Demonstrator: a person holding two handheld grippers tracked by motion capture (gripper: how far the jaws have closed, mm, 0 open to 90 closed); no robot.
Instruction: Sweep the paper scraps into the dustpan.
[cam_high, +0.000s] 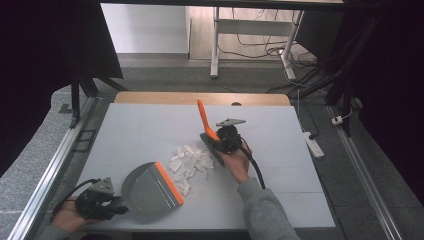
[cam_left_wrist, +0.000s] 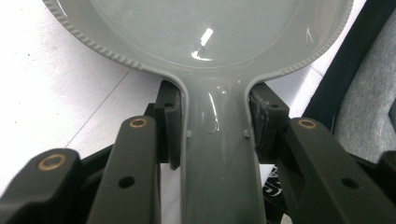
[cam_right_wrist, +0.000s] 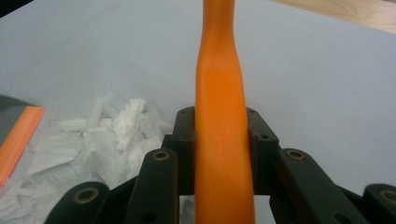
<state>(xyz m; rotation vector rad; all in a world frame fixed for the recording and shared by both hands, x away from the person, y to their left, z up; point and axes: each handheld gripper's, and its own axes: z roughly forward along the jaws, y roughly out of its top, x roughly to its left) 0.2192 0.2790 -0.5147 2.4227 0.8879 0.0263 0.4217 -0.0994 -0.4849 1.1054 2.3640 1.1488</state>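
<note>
Dustpan (cam_high: 147, 190): glossy grey, orange lip, left tongs (cam_left_wrist: 212, 126) clamping handle; right tongs (cam_right_wrist: 219, 135) clamping orange brush handle (cam_right_wrist: 219, 116).

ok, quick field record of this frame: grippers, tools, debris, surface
left gripper: shut on dustpan handle
right gripper: shut on brush handle
dustpan: grey, orange lip toward the scraps
brush: orange handle, dark head down beside the pile
paper scraps: white pile between lip and brush head
table: light grey
</note>
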